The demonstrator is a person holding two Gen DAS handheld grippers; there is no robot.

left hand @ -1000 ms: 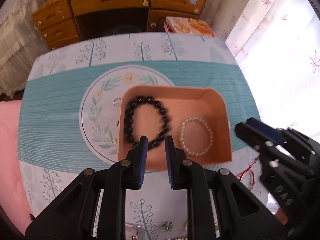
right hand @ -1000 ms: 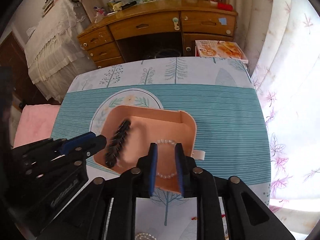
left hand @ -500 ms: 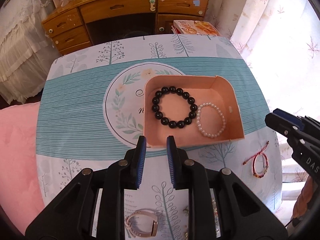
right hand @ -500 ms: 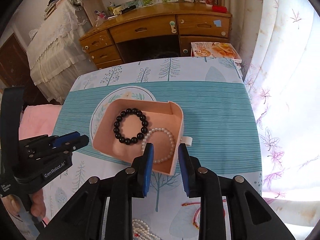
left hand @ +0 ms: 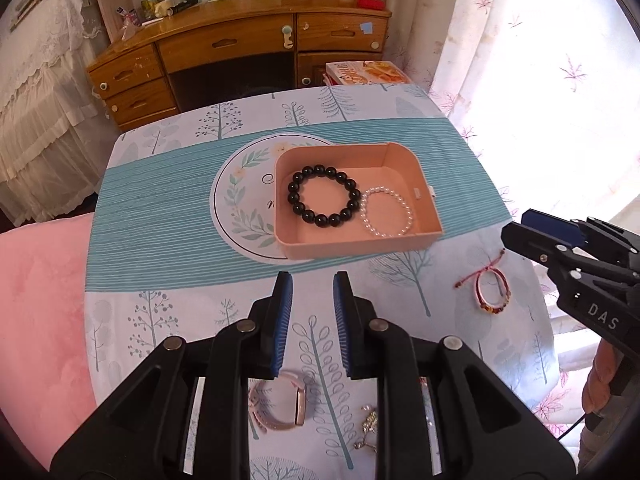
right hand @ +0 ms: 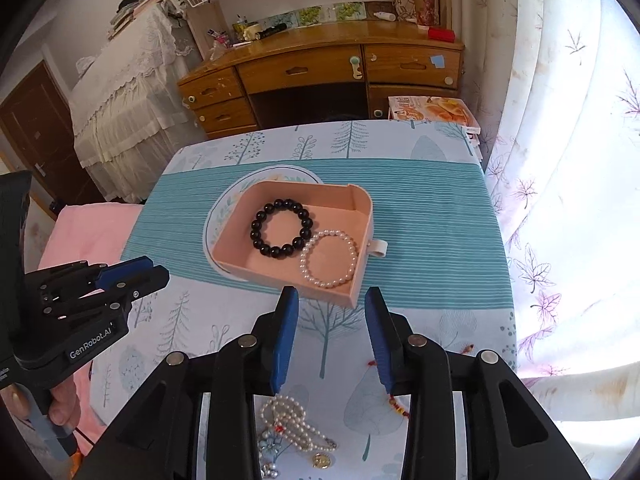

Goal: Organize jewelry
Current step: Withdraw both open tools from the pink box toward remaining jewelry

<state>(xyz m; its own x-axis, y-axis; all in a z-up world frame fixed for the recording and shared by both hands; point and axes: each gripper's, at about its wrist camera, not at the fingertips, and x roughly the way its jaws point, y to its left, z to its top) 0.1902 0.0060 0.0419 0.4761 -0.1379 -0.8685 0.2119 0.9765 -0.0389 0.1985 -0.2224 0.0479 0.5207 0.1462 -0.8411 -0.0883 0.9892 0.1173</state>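
Note:
A pink tray [left hand: 352, 248] [right hand: 240, 262] sits mid-table and holds a black bead bracelet [left hand: 324, 196] [right hand: 281, 228] and a white pearl bracelet [left hand: 387, 212] [right hand: 329, 258]. My left gripper [left hand: 312, 300] [right hand: 132, 276] is open and empty, above the cloth in front of the tray. My right gripper [right hand: 331, 320] [left hand: 520, 226] is open and empty, near the tray's front right corner. Loose on the cloth near me lie a red cord bracelet [left hand: 490, 292], a pink watch [left hand: 280, 404], a small metal charm [left hand: 368, 426], a pearl necklace [right hand: 288, 420] and a gold coin charm [right hand: 321, 460].
A patterned cloth covers the table [left hand: 168, 208]. A pink cushion [left hand: 40, 320] lies at the left. A wooden desk [left hand: 240, 52] stands behind the table, with a book [left hand: 368, 72] beside it. Curtains [right hand: 560, 160] hang at the right.
Both grippers have pulled back and up from the tray. The right jaws have opened wider. The black bracelet, earlier tilted in the tray, now lies flat beside the pearl one.

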